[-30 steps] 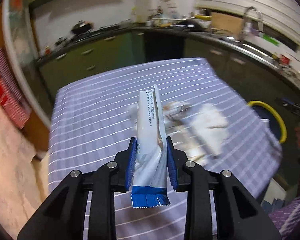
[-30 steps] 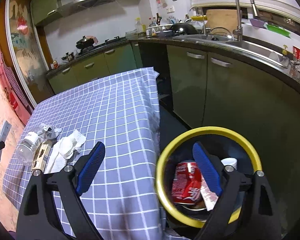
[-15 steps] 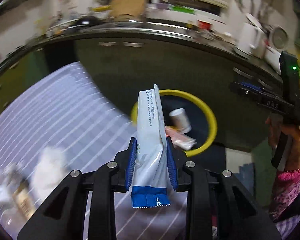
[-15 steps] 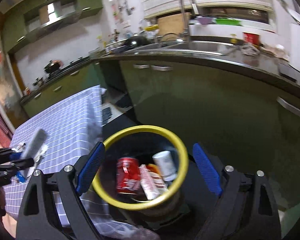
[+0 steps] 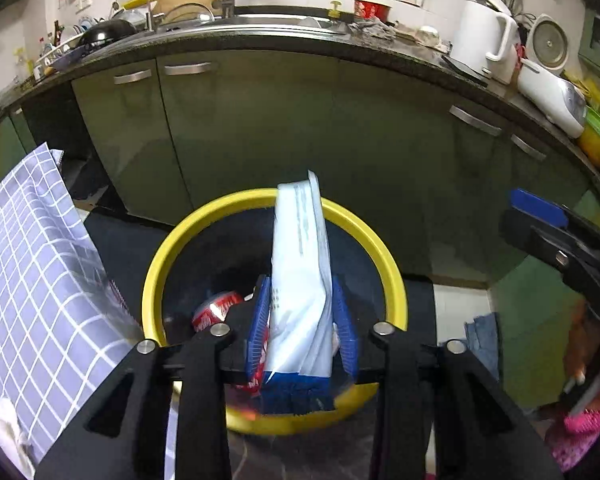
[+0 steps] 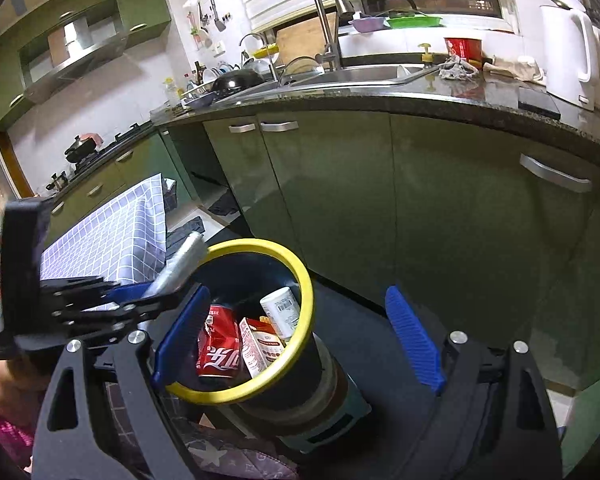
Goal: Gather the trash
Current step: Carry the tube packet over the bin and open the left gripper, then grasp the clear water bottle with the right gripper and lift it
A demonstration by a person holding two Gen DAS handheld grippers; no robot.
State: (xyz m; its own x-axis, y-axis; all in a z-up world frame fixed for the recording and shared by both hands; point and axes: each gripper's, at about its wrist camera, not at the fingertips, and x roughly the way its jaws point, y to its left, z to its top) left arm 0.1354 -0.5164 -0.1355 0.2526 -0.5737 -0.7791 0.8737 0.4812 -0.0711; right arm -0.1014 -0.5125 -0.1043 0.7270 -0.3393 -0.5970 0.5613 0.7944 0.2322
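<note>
My left gripper [image 5: 302, 328] is shut on a white and blue wrapper [image 5: 300, 276] and holds it upright over the yellow-rimmed trash bin [image 5: 160, 248]. In the right wrist view the same wrapper [image 6: 180, 264] and left gripper [image 6: 156, 294] hang at the bin's left rim [image 6: 304, 276]. The bin holds a red cola can [image 6: 218, 348], a red and white carton [image 6: 260, 346] and a white cup [image 6: 282, 312]. My right gripper [image 6: 296, 340] is open and empty, just above and in front of the bin.
The table with the blue checked cloth [image 5: 28, 280] stands left of the bin, with crumpled white tissue [image 5: 4, 428] on it. Green kitchen cabinets [image 6: 340, 200] and a dark counter with a sink run behind the bin. My right gripper shows at the right edge [image 5: 560, 240].
My left gripper swung from over the table to over the bin with the wrapper still held. My right gripper turned away from the table and now faces the bin from closer.
</note>
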